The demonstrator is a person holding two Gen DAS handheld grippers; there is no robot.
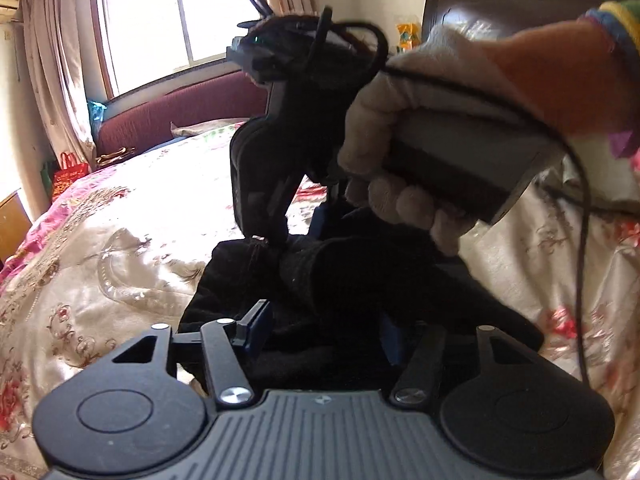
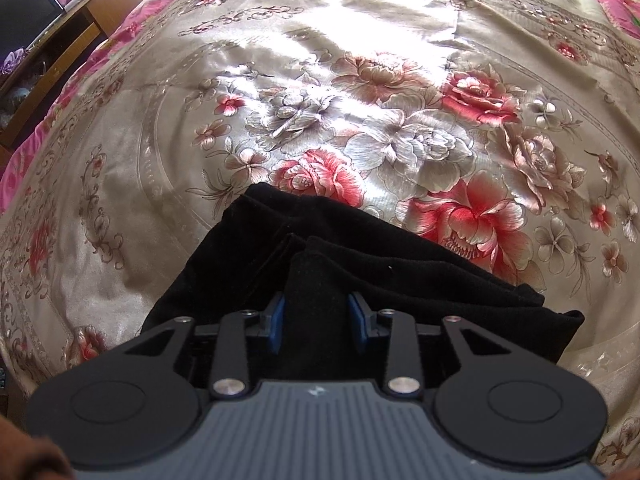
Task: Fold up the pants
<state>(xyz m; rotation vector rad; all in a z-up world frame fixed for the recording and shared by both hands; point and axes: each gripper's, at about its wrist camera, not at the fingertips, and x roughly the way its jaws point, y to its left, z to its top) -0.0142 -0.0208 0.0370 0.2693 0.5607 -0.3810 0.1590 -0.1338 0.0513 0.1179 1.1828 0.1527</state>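
Black pants [image 2: 320, 248] bunched on floral bedspread [image 2: 360, 80]; right hand-held gripper [image 2: 318, 322] pinching a fold; left hand-held gripper [image 1: 324, 332] gaping, gripping nothing

Sunlit window [image 1: 176, 16], curtains [image 1: 52, 72], floral bedspread [image 2: 360, 80], perhaps a dark headboard [image 1: 500, 8]

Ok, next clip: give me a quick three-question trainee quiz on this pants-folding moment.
1. True or false: the right tongs pinch a fold of the black pants.
2. The pants lie on: A a wooden floor; B a floral bedspread; C a chair.
3. What covers the hand holding the right tongs?

Key: 1 true. 2 B. 3 a pale fuzzy glove.
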